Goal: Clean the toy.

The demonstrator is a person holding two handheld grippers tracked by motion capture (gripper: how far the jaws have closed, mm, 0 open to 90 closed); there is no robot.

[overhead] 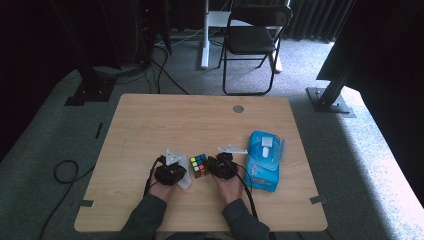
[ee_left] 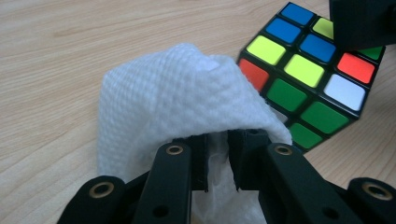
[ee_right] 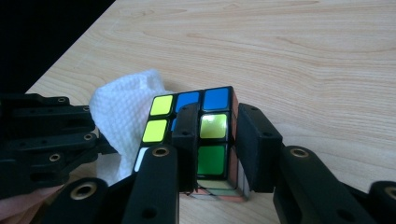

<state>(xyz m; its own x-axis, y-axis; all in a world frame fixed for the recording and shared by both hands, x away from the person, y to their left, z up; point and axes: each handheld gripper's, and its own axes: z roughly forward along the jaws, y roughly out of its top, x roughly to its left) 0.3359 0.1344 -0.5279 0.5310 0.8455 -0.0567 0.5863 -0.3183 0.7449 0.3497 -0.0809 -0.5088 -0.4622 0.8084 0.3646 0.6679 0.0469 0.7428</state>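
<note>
Left gripper point(ee_left: 217, 161) clenched on white wipe point(ee_left: 177, 98), draped over jaws, just beside cube. Right gripper point(ee_right: 215, 149) clamped on one outer layer of puzzle cube point(ee_right: 205, 126), near table's front edge. Beyond right gripper: blue wipes pack point(overhead: 263, 160) on wooden table point(overhead: 165, 120). Farther back: black folding chair point(overhead: 252, 37) on carpet.

A light wooden table point(overhead: 150, 125) stands on grey carpet point(overhead: 45, 135), a round grommet point(overhead: 238, 108) set near its far edge at 12 o'clock. A blue pack of wipes point(overhead: 264, 160) lies toward the table's 4 o'clock side. Beyond, at 12 o'clock, a black folding chair point(overhead: 252, 40) stands; a black cable point(overhead: 62, 172) loops on the floor at 9 o'clock.
</note>
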